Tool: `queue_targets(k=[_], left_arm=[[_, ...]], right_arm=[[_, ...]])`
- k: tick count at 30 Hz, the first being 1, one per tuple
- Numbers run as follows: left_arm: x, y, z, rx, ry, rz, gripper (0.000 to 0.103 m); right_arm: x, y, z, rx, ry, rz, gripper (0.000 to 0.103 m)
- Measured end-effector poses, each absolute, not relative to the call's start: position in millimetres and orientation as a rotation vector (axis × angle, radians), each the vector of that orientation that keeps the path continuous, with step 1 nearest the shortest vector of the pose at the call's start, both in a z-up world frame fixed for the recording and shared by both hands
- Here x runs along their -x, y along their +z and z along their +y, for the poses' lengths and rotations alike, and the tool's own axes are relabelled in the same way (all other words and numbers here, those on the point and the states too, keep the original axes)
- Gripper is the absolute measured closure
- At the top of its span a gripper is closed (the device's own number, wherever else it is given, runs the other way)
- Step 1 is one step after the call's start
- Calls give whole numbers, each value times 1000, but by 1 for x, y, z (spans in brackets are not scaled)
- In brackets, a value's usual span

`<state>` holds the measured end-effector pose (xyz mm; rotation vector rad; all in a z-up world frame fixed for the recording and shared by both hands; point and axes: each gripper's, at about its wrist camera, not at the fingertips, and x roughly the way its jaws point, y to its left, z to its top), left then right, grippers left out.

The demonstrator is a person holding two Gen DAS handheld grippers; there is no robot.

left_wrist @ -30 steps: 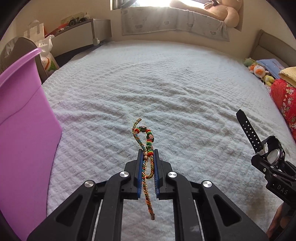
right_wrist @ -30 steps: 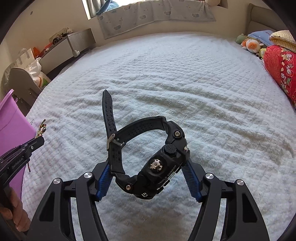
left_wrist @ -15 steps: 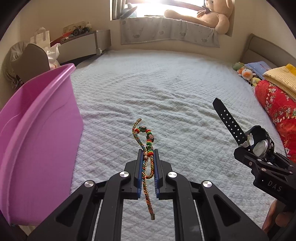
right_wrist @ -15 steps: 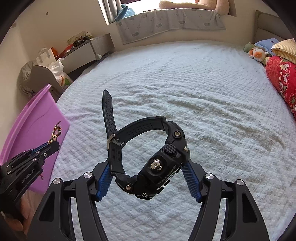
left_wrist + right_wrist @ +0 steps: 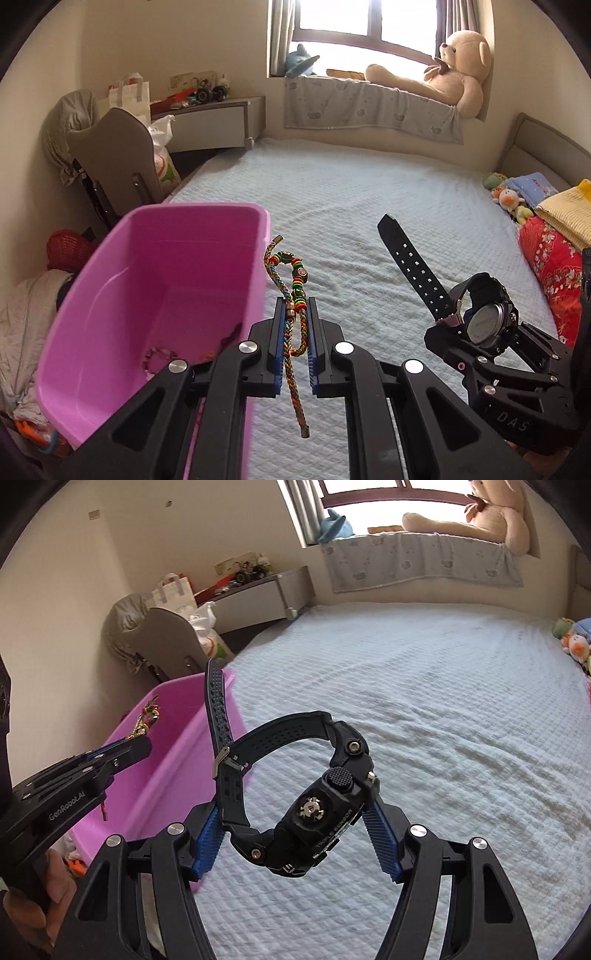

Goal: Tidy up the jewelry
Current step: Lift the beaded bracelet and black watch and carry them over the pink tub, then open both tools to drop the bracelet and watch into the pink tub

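Observation:
My left gripper point(image 5: 294, 314) is shut on a braided multicolour beaded bracelet point(image 5: 291, 280), held in the air beside the right wall of a pink plastic bin point(image 5: 147, 266). The bin holds some small jewelry pieces point(image 5: 159, 356) on its bottom. My right gripper point(image 5: 295, 812) is shut on a black sports watch point(image 5: 317, 808), its strap sticking up to the left. In the left wrist view the watch point(image 5: 484, 317) and right gripper point(image 5: 476, 332) sit at the right. In the right wrist view the left gripper point(image 5: 122, 746), the bracelet point(image 5: 147, 716) and the bin point(image 5: 177, 753) are at the left.
A pale quilted bed point(image 5: 351, 206) spreads ahead. A red pillow point(image 5: 554, 266), yellow blanket and small toys point(image 5: 509, 199) lie at its right. A grey chair point(image 5: 122, 158) and clutter stand left of the bin. A teddy bear point(image 5: 450, 70) sits on the windowsill.
Both grippers have swung left and up with their loads. The pink bin has come to the middle left of both views; the bracelet now hangs beside its right wall.

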<state>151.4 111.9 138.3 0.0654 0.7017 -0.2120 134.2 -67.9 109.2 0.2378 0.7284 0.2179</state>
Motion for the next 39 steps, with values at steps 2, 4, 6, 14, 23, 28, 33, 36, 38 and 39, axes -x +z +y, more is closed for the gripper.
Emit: queue_targets(k=[2,4,6,14,23,28,33,36,38,39], left_arm=[[-157,145,135,-71,-177,696,92],[-164,147,161,-74,-130,705,92],[-172,144,187,-63,-92,719,92],[-202,126,264,-7,20,783,92],[-225,90,292,24,52,882,92],[-231,85,294,27,33,918,92],[-238,79,294,25,53,968,92],[-241,76,298,48,60,995,82],[-239,77,301,71,61,995,59],[-238,78,302,76,66,990,51]], right_arm=[[-144,117,-44,-240,264,724,37],[-156,123,-20,-230,301,726,37],[-169,126,6,-202,331,730,37],[-212,120,86,-113,416,788,37],[-250,97,126,-37,423,879,37],[-261,89,132,-23,406,914,37],[-271,87,138,7,384,927,37],[-275,84,138,13,350,951,36],[-277,83,136,11,346,965,35],[-278,83,134,4,349,968,35]])
